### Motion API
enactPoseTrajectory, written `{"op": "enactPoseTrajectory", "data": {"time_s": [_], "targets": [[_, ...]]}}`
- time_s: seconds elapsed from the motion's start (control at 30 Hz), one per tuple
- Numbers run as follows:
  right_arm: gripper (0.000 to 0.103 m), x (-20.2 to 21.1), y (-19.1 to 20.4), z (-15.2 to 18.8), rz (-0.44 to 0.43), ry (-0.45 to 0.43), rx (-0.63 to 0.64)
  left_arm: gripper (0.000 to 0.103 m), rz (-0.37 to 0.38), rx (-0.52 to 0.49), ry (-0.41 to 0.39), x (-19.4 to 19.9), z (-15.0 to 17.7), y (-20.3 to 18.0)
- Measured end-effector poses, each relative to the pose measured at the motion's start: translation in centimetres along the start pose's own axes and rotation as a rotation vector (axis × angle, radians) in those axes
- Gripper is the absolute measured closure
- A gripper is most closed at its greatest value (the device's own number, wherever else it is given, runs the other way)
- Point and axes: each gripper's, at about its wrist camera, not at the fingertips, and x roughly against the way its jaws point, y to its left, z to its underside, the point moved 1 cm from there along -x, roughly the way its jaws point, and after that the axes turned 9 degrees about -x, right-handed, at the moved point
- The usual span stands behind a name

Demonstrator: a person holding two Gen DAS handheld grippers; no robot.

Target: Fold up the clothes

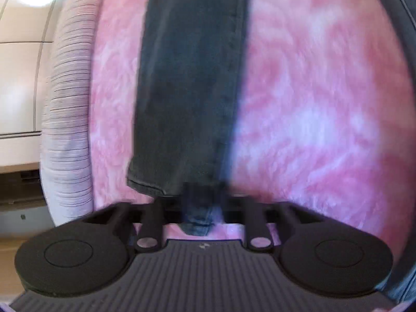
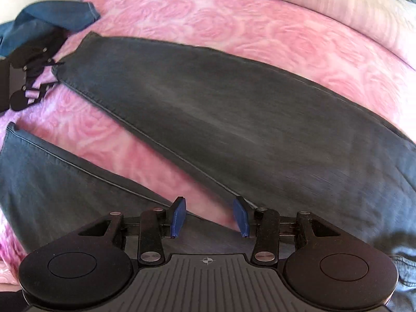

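Left wrist: fingers (image 1: 201,208) pinching jeans (image 1: 192,78)

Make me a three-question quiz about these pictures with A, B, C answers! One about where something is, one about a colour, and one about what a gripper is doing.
1. Where do the jeans lie?
A. On a wooden floor
B. On the pink blanket
C. In a basket

2. What colour are the right gripper's pads?
A. Blue
B. Yellow
C. White

3. What is the left gripper doing?
A. Standing wide open over bare blanket
B. Holding a sock
C. Shut on the hem of a jeans leg

Answers:
1 B, the dark legs are spread over rose-patterned pink fabric.
2 A, both pads show blue in the right wrist view.
3 C, denim is pinched between its closed fingers in the left wrist view.
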Motion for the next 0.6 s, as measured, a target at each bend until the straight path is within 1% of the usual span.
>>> {"op": "enactPoseTrajectory", "data": {"time_s": [0.07,0.17,0.27,0.3,0.43,0.53,0.6], "targets": [[0.059,-0.2,0.8,-0.1,0.024,0.015,0.016,0.102,0.013,0.029,0.011,0.5,0.3,-0.1],[0.059,-0.1,1.6,-0.1,0.049,0.027,0.022,0.102,0.039,0.096,0.025,2.1,0.4,-0.1],[0.058,0.1,1.4,0.0,0.053,0.029,-0.006,0.101,0.051,0.084,0.029,1.7,-0.2,-1.5],[0.058,-0.1,1.2,0.2,0.056,0.038,-0.016,0.103,0.054,0.08,0.03,1.5,-0.4,-1.9],[0.057,-0.5,0.3,1.2,0.057,0.069,-0.077,0.102,0.026,0.055,0.018,1.4,-0.3,-2.4],[0.056,-0.1,-0.9,2.5,0.066,0.081,-0.151,0.09,0.046,0.121,0.032,2.7,0.3,-1.8],[0.056,0.5,-1.9,3.5,0.08,0.081,-0.205,0.077,0.077,0.21,0.06,3.8,1.0,-0.9]]}}
